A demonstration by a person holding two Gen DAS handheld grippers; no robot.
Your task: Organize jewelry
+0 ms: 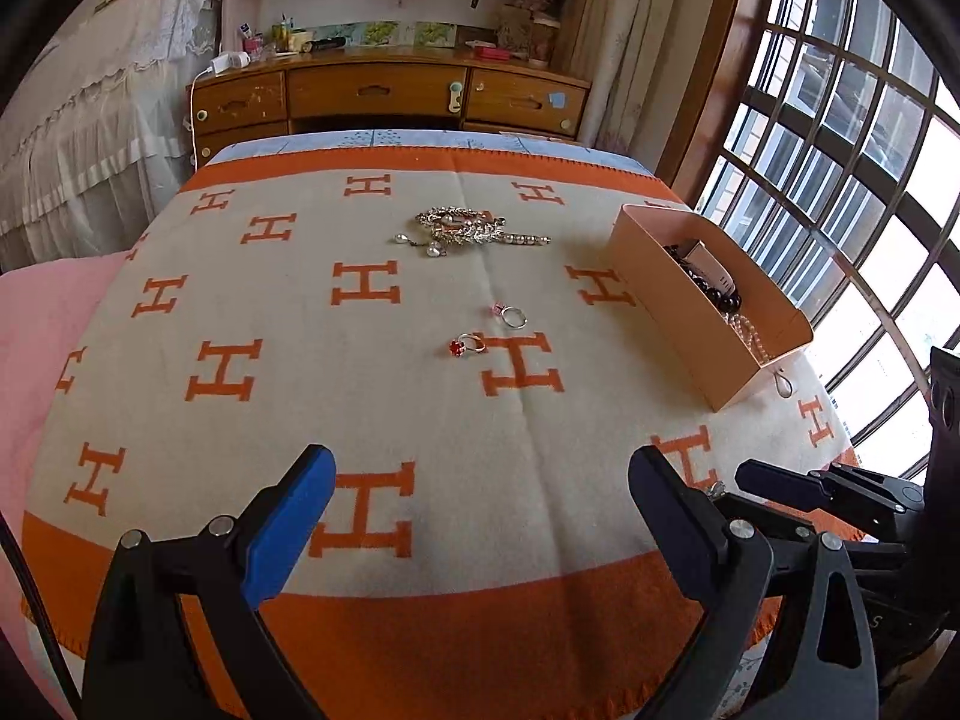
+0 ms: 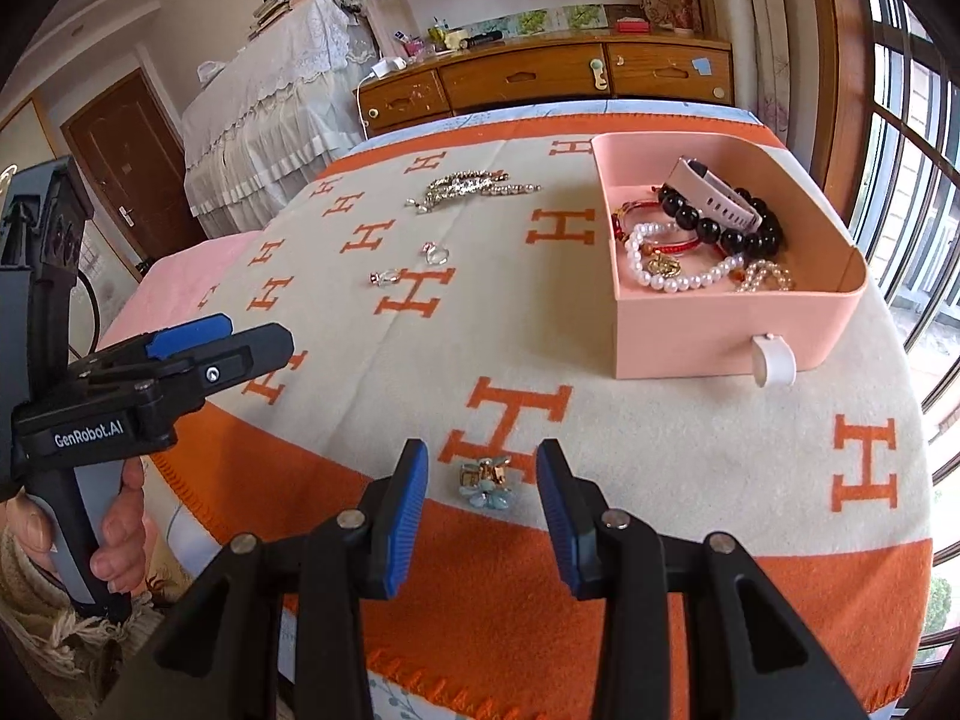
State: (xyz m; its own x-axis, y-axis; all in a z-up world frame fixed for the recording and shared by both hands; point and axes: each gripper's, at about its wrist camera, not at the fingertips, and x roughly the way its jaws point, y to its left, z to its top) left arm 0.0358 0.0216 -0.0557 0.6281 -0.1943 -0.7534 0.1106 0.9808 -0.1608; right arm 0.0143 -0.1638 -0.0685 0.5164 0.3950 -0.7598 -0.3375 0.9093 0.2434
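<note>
A pink box (image 2: 720,336) (image 1: 672,306) on the blanket holds bead bracelets, pearls and a watch band (image 2: 714,198). A blue flower brooch (image 2: 487,480) lies on the blanket between the open fingers of my right gripper (image 2: 483,510), not gripped. Two rings, one with a red stone (image 1: 467,345) and one with a pink stone (image 1: 510,315), lie mid-blanket. A gold and pearl jewelry pile (image 1: 465,228) (image 2: 468,186) lies farther back. My left gripper (image 1: 480,510) is open and empty near the blanket's front edge; it also shows in the right wrist view (image 2: 234,342).
The orange and cream H-pattern blanket (image 1: 360,396) covers the table. A wooden drawer unit (image 1: 384,96) stands behind it, a lace-covered piece at left, a barred window (image 1: 840,150) at right. A pink cloth (image 1: 42,348) lies at the left edge.
</note>
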